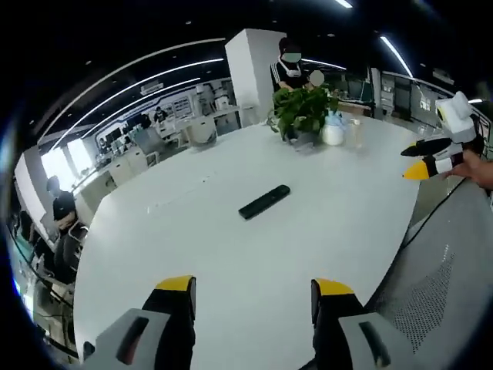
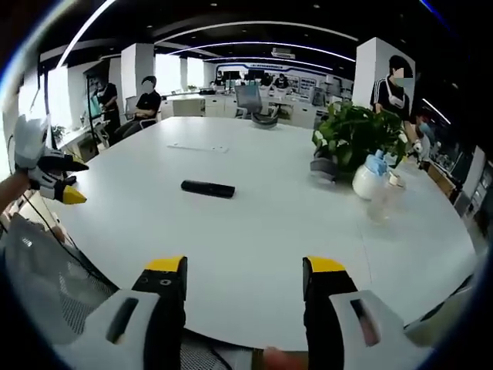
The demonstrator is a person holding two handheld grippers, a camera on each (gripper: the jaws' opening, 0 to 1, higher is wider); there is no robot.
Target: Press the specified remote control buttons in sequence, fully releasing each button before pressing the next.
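Observation:
A black remote control (image 1: 264,201) lies flat near the middle of the white round table (image 1: 192,254); the right gripper view has the same remote (image 2: 208,189) left of centre. My left gripper (image 1: 254,289) is open above the table's near edge, well short of the remote, nothing between its yellow-tipped jaws. My right gripper (image 2: 243,268) is also open and empty, over the table edge. The right gripper (image 1: 424,163) enters the left gripper view from the right, held by a hand. The left gripper (image 2: 58,185) comes into the right gripper view at the left.
A potted green plant (image 1: 302,112) stands at the table's far side with a white spray bottle (image 1: 333,131) and a clear bottle (image 2: 383,202) beside it. A mesh chair back (image 1: 431,285) is close to the table edge. People stand and sit around the office behind.

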